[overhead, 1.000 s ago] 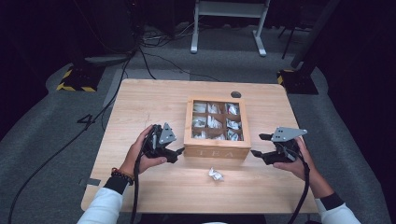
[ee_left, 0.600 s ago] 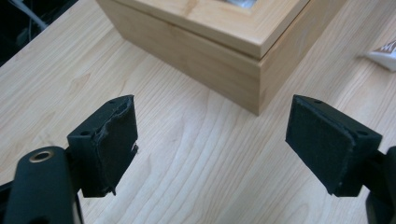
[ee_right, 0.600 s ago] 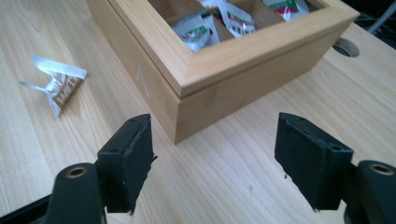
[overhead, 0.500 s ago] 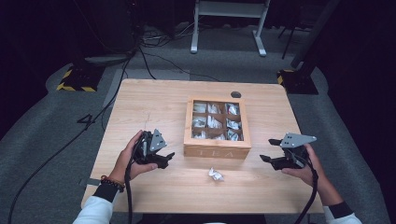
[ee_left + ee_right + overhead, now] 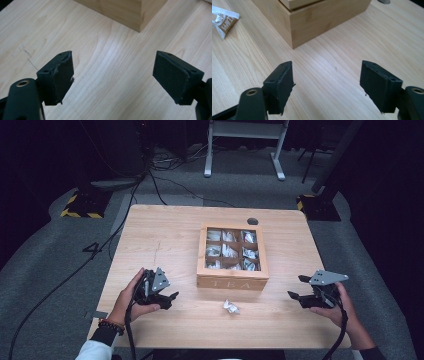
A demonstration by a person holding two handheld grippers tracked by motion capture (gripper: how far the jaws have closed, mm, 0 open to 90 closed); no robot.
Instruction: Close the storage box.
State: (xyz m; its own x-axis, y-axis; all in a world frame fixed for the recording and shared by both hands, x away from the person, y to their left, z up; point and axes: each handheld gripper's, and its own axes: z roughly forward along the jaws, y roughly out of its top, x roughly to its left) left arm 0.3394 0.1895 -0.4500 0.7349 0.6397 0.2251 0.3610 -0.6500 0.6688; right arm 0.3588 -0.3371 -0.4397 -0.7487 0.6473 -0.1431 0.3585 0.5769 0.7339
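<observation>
White and crumpled, a tea sachet (image 5: 231, 307) lies loose on the bench (image 5: 165, 240), just in front of the wooden tea box (image 5: 232, 281) and apart from it; we take it as the piece to be put away. Its nine compartments, under a glazed lid that looks shut, each seem to hold similar sachets. We hold the left tool (image 5: 169, 298) and right tool (image 5: 296, 297) low on either side of the box, well apart from the sachet, both with jaws spread and empty, probably readied to reach in. Wood grain shows between the pads (image 5: 61, 75).
</observation>
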